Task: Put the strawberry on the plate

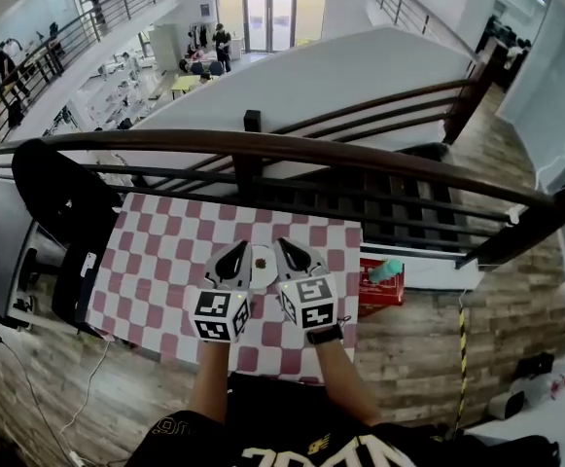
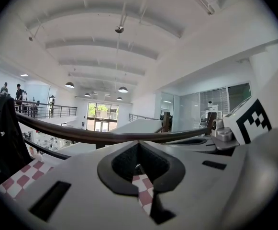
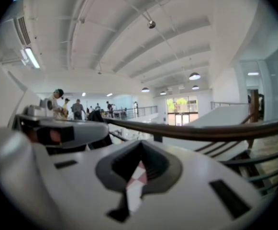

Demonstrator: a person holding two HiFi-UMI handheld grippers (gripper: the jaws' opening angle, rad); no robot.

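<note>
Because the checkered table bears the white plate at its near middle, the left gripper and right gripper flank it, each with jaws together and empty. The small red speck on the plate, apparently the strawberry, suggests the placing is done.

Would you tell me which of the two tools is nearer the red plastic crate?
The right tool: the red plastic crate sits to its right, whereas the left tool is farther away.
</note>
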